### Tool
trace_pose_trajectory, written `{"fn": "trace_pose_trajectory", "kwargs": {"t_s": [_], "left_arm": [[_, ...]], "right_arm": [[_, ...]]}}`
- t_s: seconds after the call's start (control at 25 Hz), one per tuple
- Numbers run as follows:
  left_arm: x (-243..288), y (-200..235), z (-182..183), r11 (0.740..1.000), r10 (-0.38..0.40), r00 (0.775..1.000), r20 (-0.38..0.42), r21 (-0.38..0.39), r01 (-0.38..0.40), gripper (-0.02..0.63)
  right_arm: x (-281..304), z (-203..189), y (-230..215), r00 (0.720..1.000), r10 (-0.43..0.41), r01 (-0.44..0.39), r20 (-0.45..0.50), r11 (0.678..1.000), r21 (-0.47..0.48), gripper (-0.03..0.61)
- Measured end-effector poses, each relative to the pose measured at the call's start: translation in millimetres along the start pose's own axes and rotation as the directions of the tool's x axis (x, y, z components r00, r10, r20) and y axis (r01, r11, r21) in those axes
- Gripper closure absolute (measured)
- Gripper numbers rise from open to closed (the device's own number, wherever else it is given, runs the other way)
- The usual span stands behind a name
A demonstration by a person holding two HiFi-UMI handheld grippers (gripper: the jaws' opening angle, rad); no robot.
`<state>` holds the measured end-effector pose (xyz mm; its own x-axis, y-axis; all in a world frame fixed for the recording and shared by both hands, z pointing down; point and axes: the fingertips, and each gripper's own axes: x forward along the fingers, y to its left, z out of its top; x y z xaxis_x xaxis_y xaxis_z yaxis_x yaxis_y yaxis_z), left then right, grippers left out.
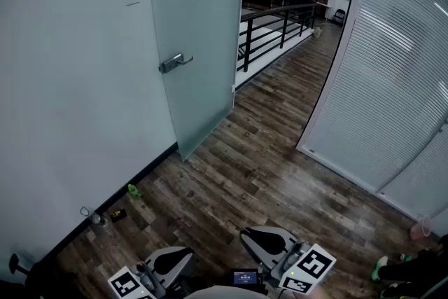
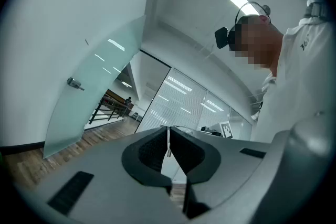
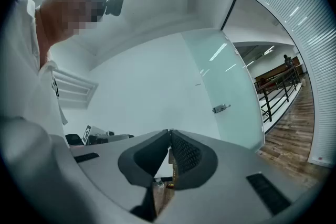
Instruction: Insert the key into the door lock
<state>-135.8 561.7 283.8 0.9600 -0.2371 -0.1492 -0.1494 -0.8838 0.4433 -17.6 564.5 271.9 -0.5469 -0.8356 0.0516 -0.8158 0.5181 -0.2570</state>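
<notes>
A frosted glass door (image 1: 199,38) stands ajar ahead, with a metal lever handle (image 1: 175,63) on its left side; the lock is too small to make out. Both grippers are low and far from it, at the bottom of the head view. My left gripper (image 1: 171,261) is shut on a thin silvery key (image 2: 168,142) that stands on edge between its pads. The handle (image 2: 75,83) shows far off to that gripper's left. My right gripper (image 1: 266,240) has its jaws closed tip to tip (image 3: 169,132) with nothing between them. From it the handle (image 3: 221,108) lies ahead to the right.
A white wall (image 1: 70,80) runs along the left; a green scrap (image 1: 133,190), a small bottle (image 1: 96,220) and a dark object (image 1: 117,215) lie at its foot. Beyond the door is a black railing (image 1: 273,28). A blind-covered glass wall (image 1: 392,80) bounds the right.
</notes>
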Motion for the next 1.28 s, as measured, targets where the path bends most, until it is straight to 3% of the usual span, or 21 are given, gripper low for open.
{"fn": "trace_pose_trajectory", "kwargs": {"t_s": [0.56, 0.76, 1.28], "left_arm": [[-1.0, -5.3, -6.0, 1.0, 0.004, 1.0, -0.015, -0.004, -0.004, 0.591], [2.2, -7.1, -8.5, 1.0, 0.012, 1.0, -0.011, 0.016, -0.012, 0.591], [1.3, -0.2, -13.9, 0.998, 0.065, 0.998, -0.021, 0.011, -0.065, 0.591]], "right_arm": [[-2.1, 2.2, 4.3, 1.0, 0.004, -0.004, 0.015, 1.0, -0.004, 0.546], [-3.0, -7.0, 2.1, 0.999, -0.036, 0.035, -0.016, 0.998, -0.043, 0.549], [-3.3, -16.9, -16.8, 0.995, -0.081, 0.079, -0.064, 0.996, -0.028, 0.549]]}}
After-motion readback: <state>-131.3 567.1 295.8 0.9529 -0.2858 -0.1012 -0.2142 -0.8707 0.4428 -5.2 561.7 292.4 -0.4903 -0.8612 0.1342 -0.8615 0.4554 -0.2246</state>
